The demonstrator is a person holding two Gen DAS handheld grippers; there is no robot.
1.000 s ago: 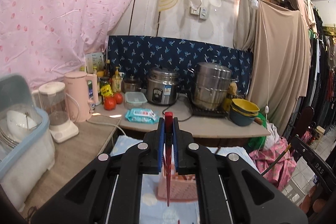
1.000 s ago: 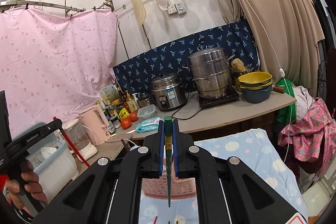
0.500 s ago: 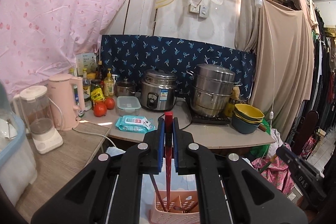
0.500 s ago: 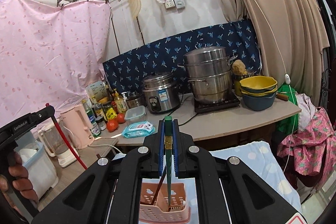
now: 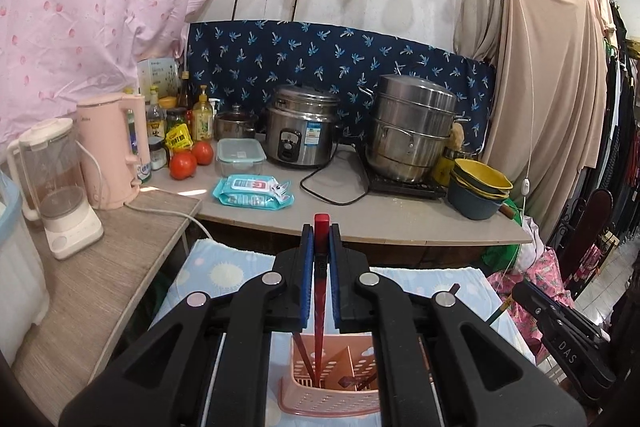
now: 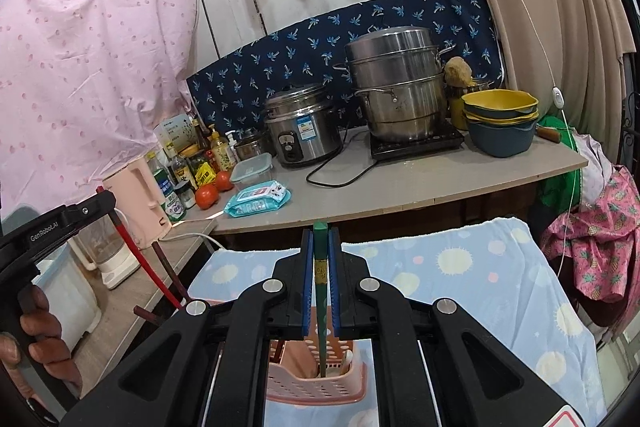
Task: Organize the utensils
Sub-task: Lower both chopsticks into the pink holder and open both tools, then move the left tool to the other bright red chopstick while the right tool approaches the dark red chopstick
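My left gripper (image 5: 321, 239) is shut on a red chopstick (image 5: 319, 311) that hangs straight down, its tip inside a pink perforated utensil basket (image 5: 330, 403). A dark red chopstick (image 5: 301, 351) leans in the same basket. My right gripper (image 6: 321, 243) is shut on a green chopstick (image 6: 321, 315) whose tip reaches down into the pink basket (image 6: 316, 387). The left gripper with its red chopstick (image 6: 136, 259) shows at the left of the right wrist view. The right gripper's black body (image 5: 560, 323) shows at the right of the left wrist view.
The basket stands on a blue cloth with pale dots (image 6: 480, 279). Behind is a counter (image 5: 400, 219) with a rice cooker (image 5: 302, 131), steamer pot (image 5: 412, 127), stacked bowls (image 5: 478, 187), wipes pack (image 5: 252, 191), tomatoes and bottles. A kettle (image 5: 116, 151) and blender (image 5: 56, 187) stand left.
Both grippers have come down and forward over the basket. The chopstick tips hung above it before and now reach inside it. Both stay shut.
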